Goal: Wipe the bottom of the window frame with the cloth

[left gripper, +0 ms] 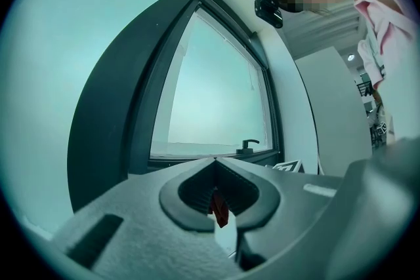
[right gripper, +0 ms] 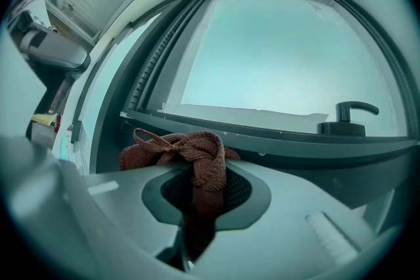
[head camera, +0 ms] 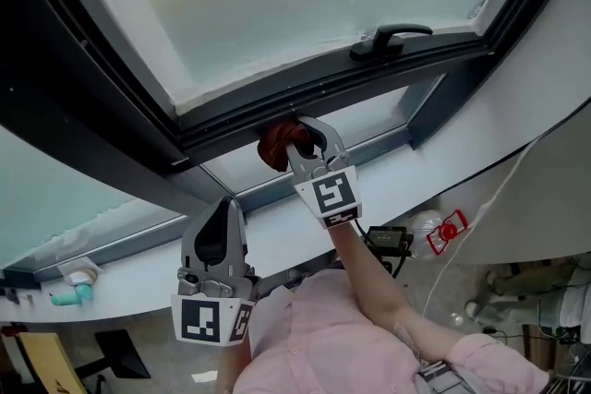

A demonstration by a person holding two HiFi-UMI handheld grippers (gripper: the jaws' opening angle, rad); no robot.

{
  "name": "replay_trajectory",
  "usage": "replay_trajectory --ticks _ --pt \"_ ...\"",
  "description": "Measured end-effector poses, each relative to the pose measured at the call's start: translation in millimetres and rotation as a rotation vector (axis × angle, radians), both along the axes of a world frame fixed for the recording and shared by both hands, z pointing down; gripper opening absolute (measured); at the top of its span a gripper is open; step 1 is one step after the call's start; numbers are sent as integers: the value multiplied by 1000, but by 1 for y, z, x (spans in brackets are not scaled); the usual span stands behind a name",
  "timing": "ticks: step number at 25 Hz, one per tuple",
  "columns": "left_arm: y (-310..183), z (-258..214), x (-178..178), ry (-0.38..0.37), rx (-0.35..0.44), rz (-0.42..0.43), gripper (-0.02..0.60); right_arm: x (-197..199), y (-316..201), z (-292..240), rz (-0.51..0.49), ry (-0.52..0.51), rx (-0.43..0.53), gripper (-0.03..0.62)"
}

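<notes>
The right gripper (head camera: 306,139) is clamped shut on the red-brown cloth (head camera: 274,148), which is bunched against the bottom rail of the window frame (head camera: 411,60), to the left of its handle (head camera: 392,39). The left gripper (head camera: 223,215) is held below the frame, well apart from it, with its jaws closed tip to tip and nothing gripped.

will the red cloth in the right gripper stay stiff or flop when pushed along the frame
Probably floppy: the cloth bunches and droops over the right gripper in loose folds. Its coarse weave likely drags rather than slides on the window frame.
</notes>
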State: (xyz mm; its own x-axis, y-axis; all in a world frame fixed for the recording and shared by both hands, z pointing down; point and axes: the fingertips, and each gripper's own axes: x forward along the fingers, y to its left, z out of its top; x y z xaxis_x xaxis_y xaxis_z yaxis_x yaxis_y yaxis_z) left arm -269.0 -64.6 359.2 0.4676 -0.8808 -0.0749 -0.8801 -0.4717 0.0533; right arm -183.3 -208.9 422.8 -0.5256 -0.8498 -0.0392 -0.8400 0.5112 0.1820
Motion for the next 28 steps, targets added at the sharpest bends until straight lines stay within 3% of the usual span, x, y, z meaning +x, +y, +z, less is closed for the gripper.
replay_trajectory --ticks 15,28 --pt "4 -3 -11 3 8 -47 -3 11 -3 -1 29 29 11 57" --pt "-12 -2 13 11 -5 -33 -3 51 -14 -2 77 45 23 57"
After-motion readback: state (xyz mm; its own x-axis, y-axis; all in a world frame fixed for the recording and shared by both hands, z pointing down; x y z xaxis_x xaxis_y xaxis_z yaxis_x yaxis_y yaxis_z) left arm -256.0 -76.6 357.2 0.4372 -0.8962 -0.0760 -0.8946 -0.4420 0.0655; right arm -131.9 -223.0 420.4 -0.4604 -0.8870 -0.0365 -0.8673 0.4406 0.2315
